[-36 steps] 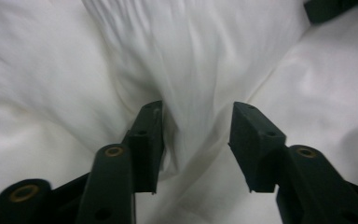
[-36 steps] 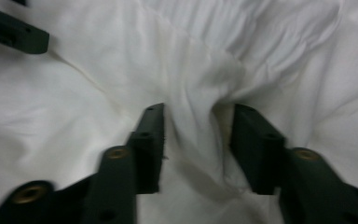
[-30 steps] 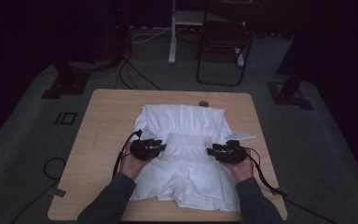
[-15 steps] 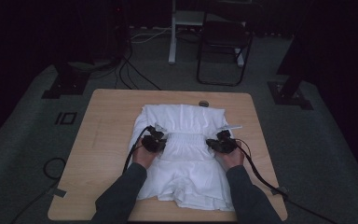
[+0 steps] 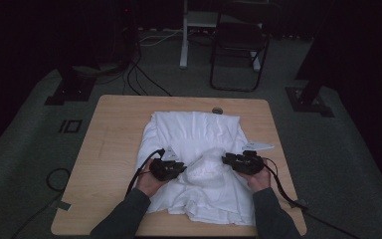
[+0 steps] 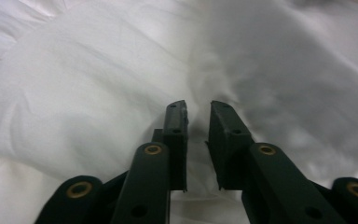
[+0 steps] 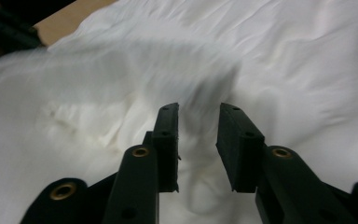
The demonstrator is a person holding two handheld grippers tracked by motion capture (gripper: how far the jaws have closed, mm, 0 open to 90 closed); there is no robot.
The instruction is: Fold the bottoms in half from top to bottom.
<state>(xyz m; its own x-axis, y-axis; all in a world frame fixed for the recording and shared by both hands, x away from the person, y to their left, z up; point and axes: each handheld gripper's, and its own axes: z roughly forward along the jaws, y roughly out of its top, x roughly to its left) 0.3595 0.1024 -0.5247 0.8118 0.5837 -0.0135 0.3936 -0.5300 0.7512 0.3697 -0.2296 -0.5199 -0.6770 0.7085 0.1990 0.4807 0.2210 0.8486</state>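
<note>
A white garment [image 5: 199, 129] lies spread over the middle of the wooden table [image 5: 114, 124]. A bunched hump of its cloth [image 5: 204, 170] stands between my two grippers. My left gripper [image 5: 181, 167] rests on the garment at the hump's left, pointing right. Its jaws have just been opening; in the left gripper view [image 6: 198, 105] they stand slightly apart with the cloth [image 6: 98, 84] ahead, nothing pinched. My right gripper [image 5: 226, 159] faces it from the hump's right. Its jaws [image 7: 198, 109] have also just been opening and stand apart over blurred cloth [image 7: 284, 56].
A small round thing [image 5: 217, 110] sits at the table's far edge. Beyond the table stand a folding chair [image 5: 238, 45], a white post [image 5: 184, 35] and floor cables [image 5: 144, 74]. Black stand feet [image 5: 69, 89] [image 5: 308, 97] flank the table. Bare wood lies left of the garment.
Both grippers pushed away from the person, then came back nearer. Both now sit lower on the garment, with a hump of cloth raised between them.
</note>
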